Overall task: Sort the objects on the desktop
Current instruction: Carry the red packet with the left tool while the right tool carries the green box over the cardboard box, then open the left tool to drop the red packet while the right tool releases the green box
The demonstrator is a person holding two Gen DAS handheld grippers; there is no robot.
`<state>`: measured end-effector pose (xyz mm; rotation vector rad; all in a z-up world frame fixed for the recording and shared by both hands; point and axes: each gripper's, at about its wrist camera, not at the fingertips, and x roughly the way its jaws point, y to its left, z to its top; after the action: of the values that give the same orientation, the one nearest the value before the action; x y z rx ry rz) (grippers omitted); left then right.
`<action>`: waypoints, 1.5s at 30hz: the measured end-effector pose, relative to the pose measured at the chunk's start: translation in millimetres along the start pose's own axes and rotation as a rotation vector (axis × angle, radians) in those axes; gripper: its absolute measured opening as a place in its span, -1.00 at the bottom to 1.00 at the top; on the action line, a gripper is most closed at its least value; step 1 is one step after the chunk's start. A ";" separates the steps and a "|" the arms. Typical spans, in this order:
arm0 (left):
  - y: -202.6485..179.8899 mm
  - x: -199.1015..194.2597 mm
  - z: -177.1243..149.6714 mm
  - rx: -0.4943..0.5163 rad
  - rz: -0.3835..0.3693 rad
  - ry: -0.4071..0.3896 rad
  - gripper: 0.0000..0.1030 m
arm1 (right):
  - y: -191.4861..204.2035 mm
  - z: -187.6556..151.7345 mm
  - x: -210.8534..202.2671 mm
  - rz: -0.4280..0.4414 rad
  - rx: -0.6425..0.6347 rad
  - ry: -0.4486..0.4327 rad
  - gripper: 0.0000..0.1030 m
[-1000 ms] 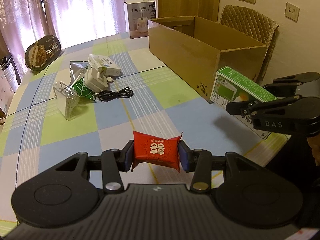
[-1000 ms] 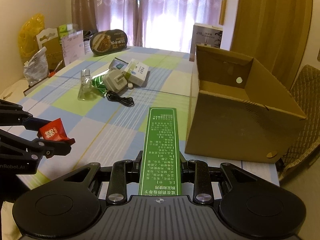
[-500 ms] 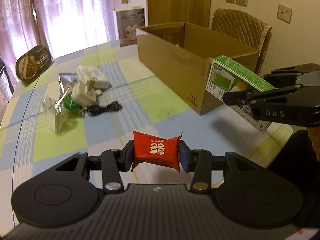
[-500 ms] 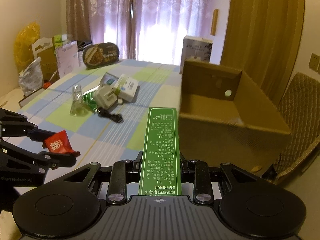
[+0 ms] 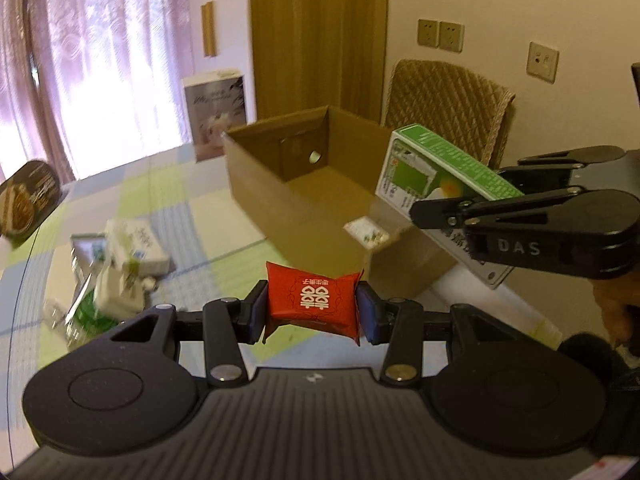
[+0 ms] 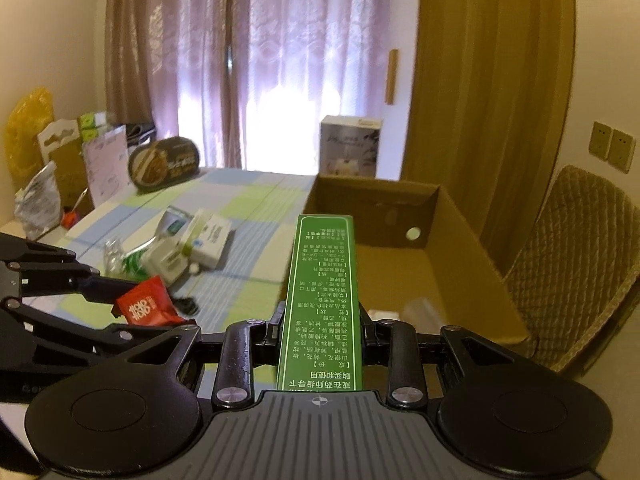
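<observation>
Red packet (image 5: 313,305), printed with a white double-happiness sign, is pinched between the two blue pads (image 5: 256,312) of the left gripper (image 5: 312,310), low in the centre of the left wrist view. In the right wrist view the same packet is seen at the lower left, clamped at the tip of the black fingers and held clear of the tablecloth.

A long green medicine box (image 6: 322,304) is squeezed by its narrow sides in the right gripper (image 6: 320,330), at the lower centre of the right wrist view, its printed face turned up and its far end reaching toward the open cardboard box (image 6: 472,272). In the left wrist view this green box is found at the right of the frame, tilted, with its white-and-green end over the near right part of the cardboard box.

Inside the cardboard box a small white item (image 5: 366,232) is seen on the floor near the front wall; what it is cannot be told.

To the left of the cardboard box, on the checked tablecloth (image 6: 256,196), a blurred heap of white cartons and green wrappers (image 6: 188,244) is spread, with a black cable (image 6: 186,304) just beside it. An oval dark tin (image 6: 166,164) is stood at the far left edge of the table, and a tall white carton (image 6: 350,146) behind the cardboard box. A quilted chair (image 6: 580,248) is placed at the right.
</observation>
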<state>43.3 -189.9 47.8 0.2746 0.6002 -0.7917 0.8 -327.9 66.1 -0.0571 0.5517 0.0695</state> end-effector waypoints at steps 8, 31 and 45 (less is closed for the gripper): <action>-10.8 24.6 32.6 0.003 -0.038 -0.025 -0.22 | -32.7 13.0 16.4 -0.050 -0.003 -0.003 -0.46; -22.1 114.1 70.9 0.128 -0.078 0.022 -0.21 | -97.9 28.6 67.8 -0.095 0.065 0.019 -0.46; -14.9 94.9 64.0 0.117 -0.048 -0.021 0.07 | -98.5 27.4 70.4 -0.096 0.068 0.023 -0.46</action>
<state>110.0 -283.9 42.1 0.3598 0.5426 -0.8762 82.9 -420.4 55.9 -0.0178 0.5730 -0.0438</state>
